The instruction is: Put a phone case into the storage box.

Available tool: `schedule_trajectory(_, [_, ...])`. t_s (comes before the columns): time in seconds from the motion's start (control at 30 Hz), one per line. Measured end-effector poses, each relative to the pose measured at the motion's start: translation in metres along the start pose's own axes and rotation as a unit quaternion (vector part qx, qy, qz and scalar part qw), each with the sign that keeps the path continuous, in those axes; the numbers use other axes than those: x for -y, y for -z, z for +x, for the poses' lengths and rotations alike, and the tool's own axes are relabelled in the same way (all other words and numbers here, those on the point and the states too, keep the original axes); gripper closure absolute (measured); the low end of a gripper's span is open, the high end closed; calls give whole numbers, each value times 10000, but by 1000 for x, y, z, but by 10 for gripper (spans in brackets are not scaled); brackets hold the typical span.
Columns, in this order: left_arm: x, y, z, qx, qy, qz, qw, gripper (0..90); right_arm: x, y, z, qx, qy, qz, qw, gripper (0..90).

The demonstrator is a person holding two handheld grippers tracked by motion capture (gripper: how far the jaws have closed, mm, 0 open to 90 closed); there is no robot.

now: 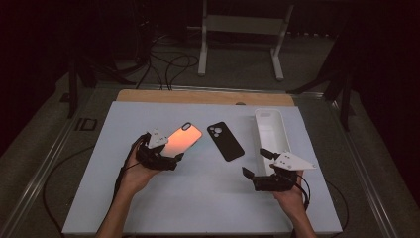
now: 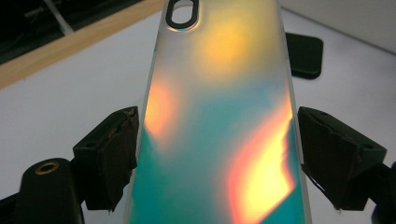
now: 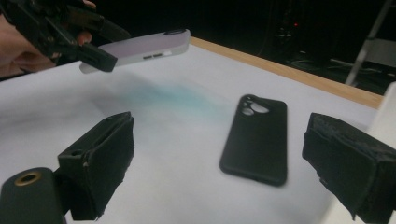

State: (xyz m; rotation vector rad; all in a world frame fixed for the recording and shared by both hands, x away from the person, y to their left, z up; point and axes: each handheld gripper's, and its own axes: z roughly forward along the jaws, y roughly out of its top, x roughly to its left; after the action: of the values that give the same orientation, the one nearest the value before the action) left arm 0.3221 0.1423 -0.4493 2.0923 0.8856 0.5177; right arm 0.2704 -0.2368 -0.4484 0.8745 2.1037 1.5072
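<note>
My left gripper (image 1: 171,156) (image 2: 219,156) is shut on the lower end of an iridescent phone case (image 1: 181,140) (image 2: 219,116), its pads pressing both long edges. The case is lifted off the white table at the left and glows orange and teal. In the right gripper view the same case (image 3: 140,49) shows as a pale edge held above the table by the left gripper (image 3: 105,44). A black phone case (image 1: 225,141) (image 3: 256,137) lies flat at the table's middle, camera cutout at its far end. My right gripper (image 1: 256,163) (image 3: 219,168) stands open with nothing between its jaws, near and right of the black case.
A long white tray (image 1: 283,130) (image 3: 387,107) lies at the right of the table, right beside my right gripper. A wooden strip (image 1: 203,96) runs along the far edge. Cables and a white stand sit on the floor beyond.
</note>
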Motion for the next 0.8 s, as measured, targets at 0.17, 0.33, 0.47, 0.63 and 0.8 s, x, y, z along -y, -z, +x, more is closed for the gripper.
schedule_trajectory(0.17, [-3,5,-6,31,-133,-126,9998,171,-13,-12,2,-204,-112,-8,9997,92])
schedule_trajectory(0.33, [-6,10,-12,41,-236,-251,9994,171,-18,-22,2,-256,-243,-6,9994,92])
schedule_trajectory(0.47, [-8,14,-15,53,-292,-327,9990,171,-20,-27,3,-245,-297,53,9992,92])
schedule_trajectory(0.63, [-13,21,-25,102,-416,-555,9975,171,-24,-38,6,-355,-373,105,9986,92])
schedule_trajectory(0.8, [-19,24,-35,118,-558,-645,9963,171,-32,-47,13,-539,-454,44,9975,92])
